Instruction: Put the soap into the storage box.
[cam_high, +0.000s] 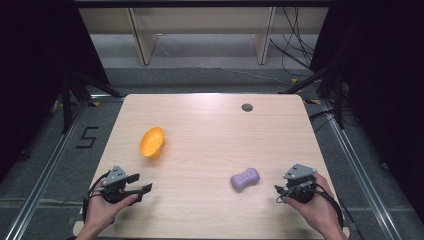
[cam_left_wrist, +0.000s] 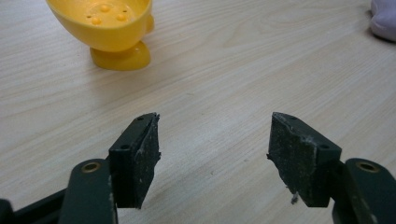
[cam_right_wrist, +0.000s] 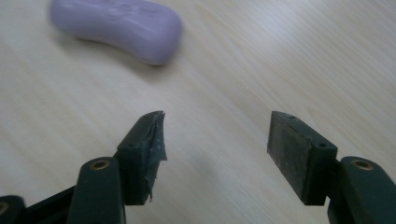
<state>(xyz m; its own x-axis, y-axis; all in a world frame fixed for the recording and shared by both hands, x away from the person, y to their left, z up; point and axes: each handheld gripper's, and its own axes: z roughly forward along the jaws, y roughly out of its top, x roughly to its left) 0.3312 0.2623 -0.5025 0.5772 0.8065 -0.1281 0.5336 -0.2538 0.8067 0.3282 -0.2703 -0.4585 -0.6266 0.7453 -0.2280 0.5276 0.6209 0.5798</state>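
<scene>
At the table's near edge both tools sat with jaws wide apart and empty: the left gripper (cam_high: 142, 189) at about seven o'clock, the right gripper (cam_high: 278, 189) at about five. Just beyond the right one lay the purple soap bar (cam_high: 245, 178), whose rounded, slick-looking sides would probably squirt out of a hard pinch. Farther off at ten o'clock, the tipped yellow cup (cam_high: 152, 142) would likely roll if nudged on its rim.
</scene>
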